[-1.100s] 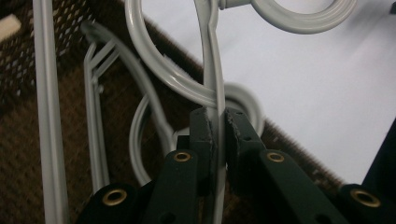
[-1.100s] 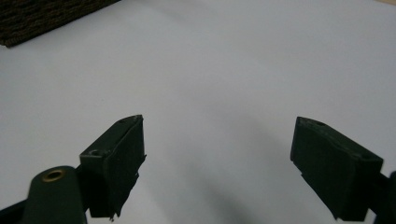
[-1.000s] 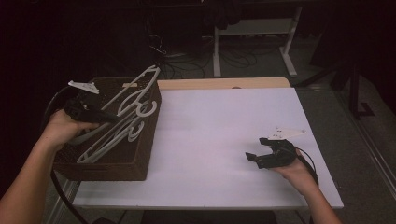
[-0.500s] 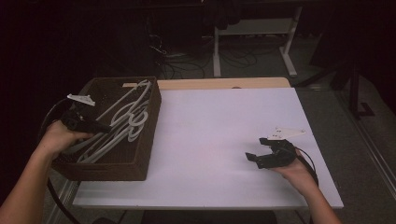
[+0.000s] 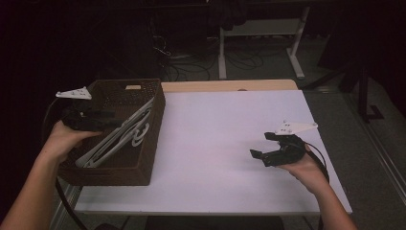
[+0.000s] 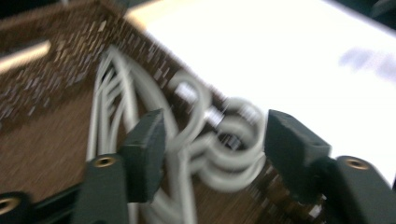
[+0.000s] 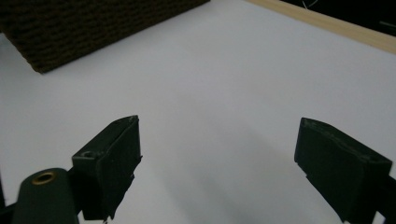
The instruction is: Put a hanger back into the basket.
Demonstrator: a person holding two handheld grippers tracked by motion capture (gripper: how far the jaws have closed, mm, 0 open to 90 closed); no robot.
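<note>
A white bench (image 5: 225,143) is sitting in a very dark room, with a strip of pale wood (image 5: 230,86) running along its far edge. Behind it, cables (image 5: 191,62) are lying on the floor near the white legs of another table (image 5: 258,36). The rest of the room is too dark to make out.

A brown woven basket (image 5: 146,153) is standing on the left part of the bench. White hangers (image 5: 122,136) are lying inside it, leaning on its right wall. In the left tongs view they are looking blurry, so I cannot count them.

The left tongs (image 5: 103,117) are hanging over the basket with the jaws spread apart, holding nothing; the hanger hooks (image 6: 224,140) are showing between them, farther down. The right tongs (image 5: 268,146) are hovering over the bare right side of the bench, far from the basket, also wide apart and empty. Both arms are being cut off at the bottom of the high view.
</note>
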